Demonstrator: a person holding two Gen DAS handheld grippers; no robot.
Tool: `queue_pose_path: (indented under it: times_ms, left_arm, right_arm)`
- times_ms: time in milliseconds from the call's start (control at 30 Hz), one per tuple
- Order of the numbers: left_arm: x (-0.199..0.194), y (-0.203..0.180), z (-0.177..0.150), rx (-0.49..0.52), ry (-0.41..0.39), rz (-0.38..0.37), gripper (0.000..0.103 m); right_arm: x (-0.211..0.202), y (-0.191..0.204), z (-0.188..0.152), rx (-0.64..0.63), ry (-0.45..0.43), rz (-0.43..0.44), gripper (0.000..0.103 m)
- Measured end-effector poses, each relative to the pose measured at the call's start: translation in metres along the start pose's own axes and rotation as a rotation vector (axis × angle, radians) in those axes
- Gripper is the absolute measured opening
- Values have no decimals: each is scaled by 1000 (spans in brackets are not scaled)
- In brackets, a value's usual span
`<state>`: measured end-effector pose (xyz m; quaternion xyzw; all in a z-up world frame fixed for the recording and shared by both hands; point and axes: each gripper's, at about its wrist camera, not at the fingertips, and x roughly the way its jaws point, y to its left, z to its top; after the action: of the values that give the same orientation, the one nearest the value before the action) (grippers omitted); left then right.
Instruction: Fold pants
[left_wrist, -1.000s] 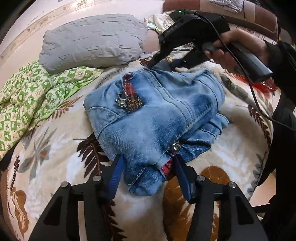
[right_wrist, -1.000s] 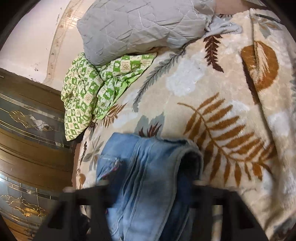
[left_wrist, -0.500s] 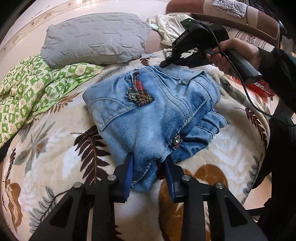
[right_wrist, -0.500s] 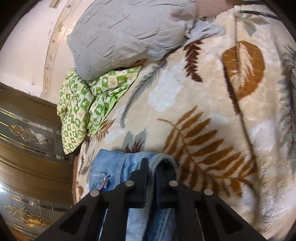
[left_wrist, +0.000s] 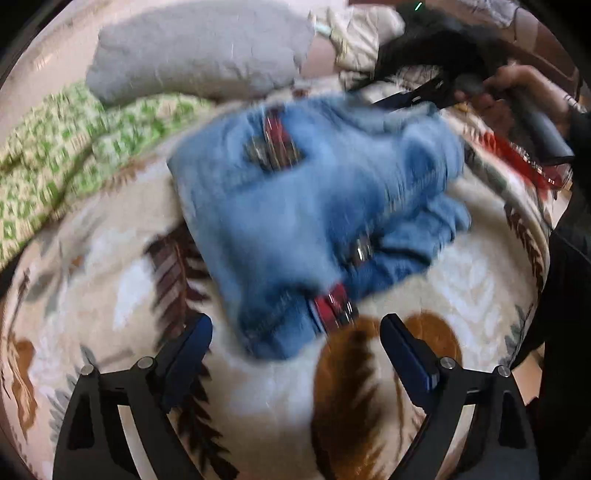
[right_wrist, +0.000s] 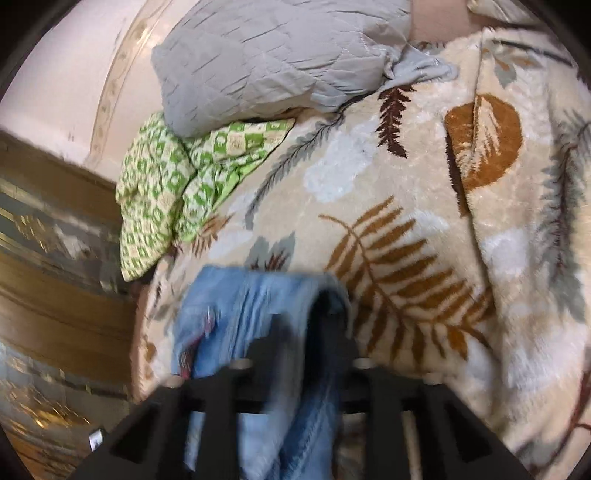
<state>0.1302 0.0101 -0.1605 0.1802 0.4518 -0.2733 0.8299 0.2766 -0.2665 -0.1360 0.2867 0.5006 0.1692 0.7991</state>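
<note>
The folded blue jeans (left_wrist: 314, 206) lie on the leaf-patterned blanket (left_wrist: 258, 398), with red plaid trim and metal studs showing. My left gripper (left_wrist: 295, 332) is open and empty, its blue fingers just in front of the jeans' near end. My right gripper (right_wrist: 303, 328) is shut on a fold of the jeans (right_wrist: 243, 314) at their far edge; it also shows in the left wrist view (left_wrist: 417, 96), held by a hand. Both views are blurred.
A grey pillow (left_wrist: 199, 55) and a green checked cloth (left_wrist: 74, 147) lie at the back left of the bed. A wooden cabinet (right_wrist: 55, 295) stands beside the bed. A red object (left_wrist: 524, 162) lies at the right edge.
My left gripper has let go of the jeans' near end and opened wide. My right gripper stays shut on the far fold. Both views have gone blurry with motion.
</note>
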Motion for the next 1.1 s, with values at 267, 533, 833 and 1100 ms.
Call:
queue_pose_path:
  times_ms: [267, 533, 833, 1100]
  left_arm:
    - [-32, 10, -5, -80, -55, 24, 93]
    - [-64, 20, 8, -119, -110, 271, 97]
    - [-90, 22, 28, -368, -172, 238, 103]
    - [-116, -20, 55, -366, -228, 276, 103]
  right_arm:
    - [-33, 4, -34, -49, -25, 59, 87]
    - [-51, 3, -65, -53, -51, 84, 87]
    - [-77, 43, -100, -207, -173, -150, 103]
    - [-121, 72, -122, -228, -313, -266, 103]
